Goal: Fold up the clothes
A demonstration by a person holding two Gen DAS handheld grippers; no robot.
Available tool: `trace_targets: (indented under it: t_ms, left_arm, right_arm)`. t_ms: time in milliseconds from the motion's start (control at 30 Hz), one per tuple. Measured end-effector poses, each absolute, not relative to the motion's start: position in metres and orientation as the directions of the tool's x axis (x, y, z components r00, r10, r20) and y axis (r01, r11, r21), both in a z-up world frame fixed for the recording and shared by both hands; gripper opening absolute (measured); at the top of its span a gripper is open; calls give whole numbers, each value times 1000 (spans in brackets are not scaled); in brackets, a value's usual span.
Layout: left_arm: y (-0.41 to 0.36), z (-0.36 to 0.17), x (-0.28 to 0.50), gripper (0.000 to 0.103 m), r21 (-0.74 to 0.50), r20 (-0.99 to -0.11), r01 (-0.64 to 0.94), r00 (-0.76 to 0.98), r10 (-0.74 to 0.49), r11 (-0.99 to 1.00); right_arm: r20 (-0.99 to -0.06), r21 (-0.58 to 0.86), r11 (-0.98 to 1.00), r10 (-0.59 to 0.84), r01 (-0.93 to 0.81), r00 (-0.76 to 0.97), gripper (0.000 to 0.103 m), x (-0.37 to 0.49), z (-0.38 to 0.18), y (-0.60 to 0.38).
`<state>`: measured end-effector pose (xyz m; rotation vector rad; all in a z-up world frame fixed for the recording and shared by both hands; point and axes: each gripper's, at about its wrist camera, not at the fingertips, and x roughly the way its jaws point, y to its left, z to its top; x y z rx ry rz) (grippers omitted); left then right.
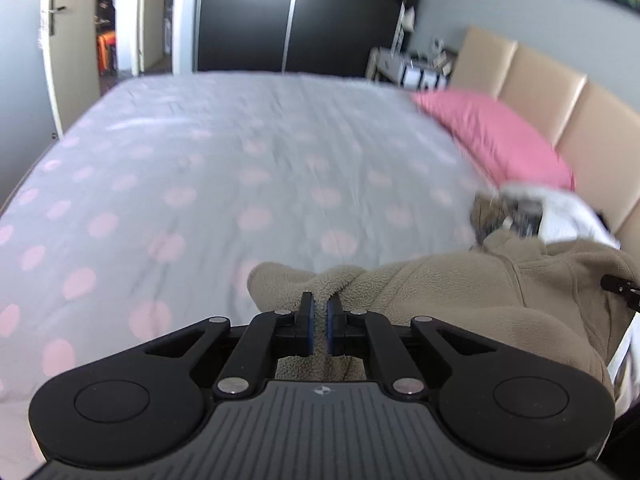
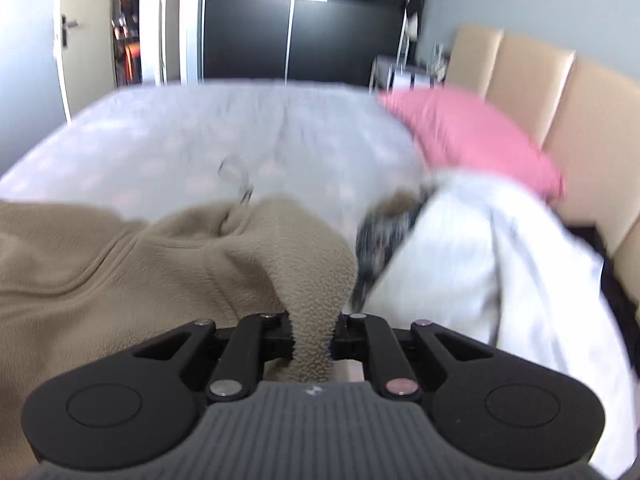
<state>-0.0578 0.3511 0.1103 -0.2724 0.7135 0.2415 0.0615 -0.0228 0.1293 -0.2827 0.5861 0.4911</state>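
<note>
Grey bedding with pale pink spots (image 1: 208,168) stretches ahead of me to a dark wardrobe (image 1: 288,20), with a pink pillow (image 1: 492,136) against the padded beige headboard (image 1: 560,92). I am at the pick-up step: the tan fleece garment (image 1: 460,292) hangs bunched between my two tools, above the near side of the bed. My left gripper (image 1: 319,320) is pinched nearly closed on a fold of its edge; my right gripper (image 2: 312,336) is clamped on a thicker wad of the same fleece. Both point forward and slope downward toward the bed. Beside the fleece lies a white cloth (image 2: 480,248) with something dark and patterned (image 2: 384,236) that I cannot identify. Next, I judge, I need to spread the fleece flat on the open bedding, keeping it off that pile.
</note>
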Motion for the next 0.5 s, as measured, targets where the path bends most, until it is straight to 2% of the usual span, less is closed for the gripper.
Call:
trace_targets:
  t_ms: [267,400,500]
  left_arm:
    - [353,254,-95,4,-117,-418,-359,864,282,926]
    - [340,317,-113,4,-92,-301,-352,902,311,931]
    - [323,347,-130,4,-71,-201,-346,924,327,935]
  right_arm:
    - [-292,-213,847,420,-487,859,12,51,290,26]
    - [-130,-243,862,425,-444,896,12,38,366,18]
    - [-45,-240,872,430,-427,902,12,22,406,9]
